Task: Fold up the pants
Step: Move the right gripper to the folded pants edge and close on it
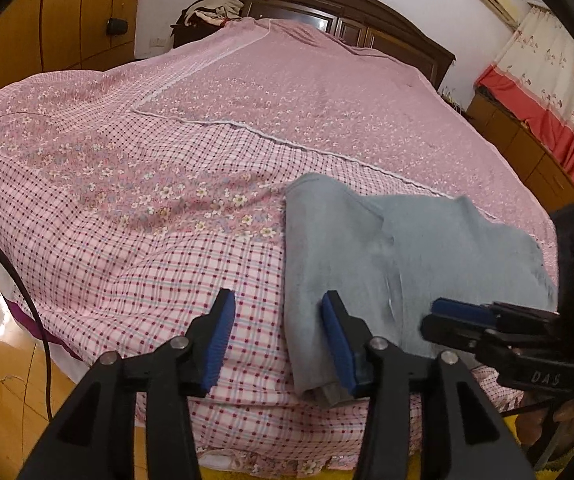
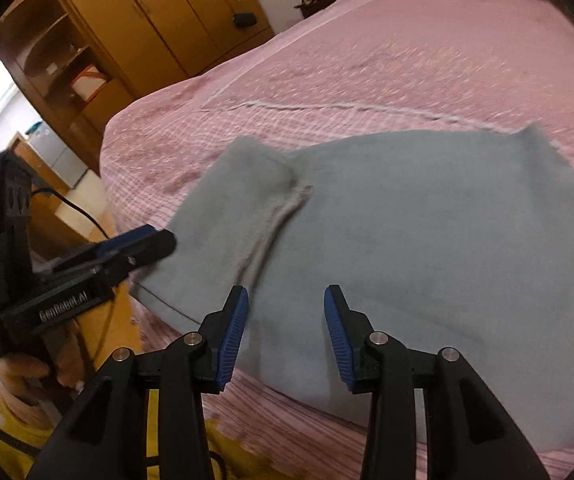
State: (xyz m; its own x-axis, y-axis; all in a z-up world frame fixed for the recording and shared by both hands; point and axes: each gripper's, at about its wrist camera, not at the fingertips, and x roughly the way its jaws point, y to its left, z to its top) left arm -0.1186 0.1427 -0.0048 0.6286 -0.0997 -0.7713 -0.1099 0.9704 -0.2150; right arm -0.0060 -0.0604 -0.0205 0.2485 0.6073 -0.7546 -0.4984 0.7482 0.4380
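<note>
Grey pants (image 1: pixel 415 248) lie on the near edge of a bed (image 1: pixel 167 152), both grippers over them with jaws apart.

In the left wrist view the pants fill the lower right of the frame, one folded part running down to the mattress edge. The left gripper (image 1: pixel 279 340) has its jaws spread, one blue pad over the checked bedspread and the other at the pants' near edge; whether it touches the cloth I cannot tell. The right gripper (image 2: pixel 286 334) is low in its own frame above the grey cloth, jaws open on nothing. A wooden headboard (image 1: pixel 347 8) stands at the top, a wardrobe (image 2: pixel 159 12) at upper left, a curtain (image 1: pixel 547 64) at upper right.
</note>
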